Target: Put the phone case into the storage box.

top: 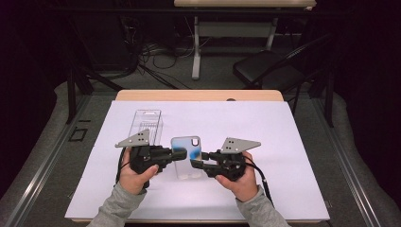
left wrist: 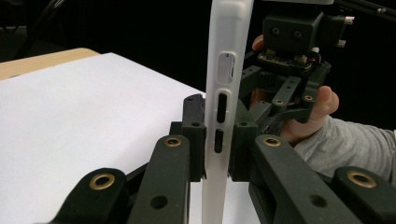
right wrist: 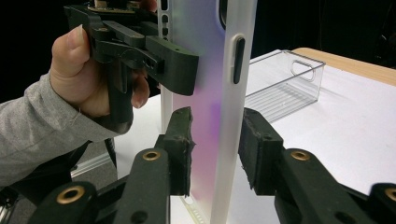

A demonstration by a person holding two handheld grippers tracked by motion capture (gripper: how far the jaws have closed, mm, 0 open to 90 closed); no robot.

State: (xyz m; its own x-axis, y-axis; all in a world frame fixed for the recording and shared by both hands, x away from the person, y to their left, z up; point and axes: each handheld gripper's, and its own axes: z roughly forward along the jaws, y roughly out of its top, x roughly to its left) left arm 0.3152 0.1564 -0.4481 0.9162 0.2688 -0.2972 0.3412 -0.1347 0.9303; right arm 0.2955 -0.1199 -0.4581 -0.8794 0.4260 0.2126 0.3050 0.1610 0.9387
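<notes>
A frosted clear phone case (top: 187, 156) with a blue-purple tint is held upright above the white sheet, between both grippers. My left gripper (top: 172, 156) is shut on its left side; in the left gripper view the pads (left wrist: 194, 140) press both faces of the case (left wrist: 224, 93) near its button slots. My right gripper (top: 195, 163) reaches the case's right side. In the right gripper view its jaws straddle the case (right wrist: 210, 70) edge, and a sliver of gap shows beside the left pad (right wrist: 180, 140), so that gripper (right wrist: 215, 140) is open around it.
A clear plastic bin (top: 147, 124) stands on the white sheet (top: 283, 142) behind my left hand, and appears again in the right gripper view (right wrist: 285, 84). The wooden table edge (top: 198, 95) lies beyond. A black chair (top: 265, 68) stands on the floor behind the table.
</notes>
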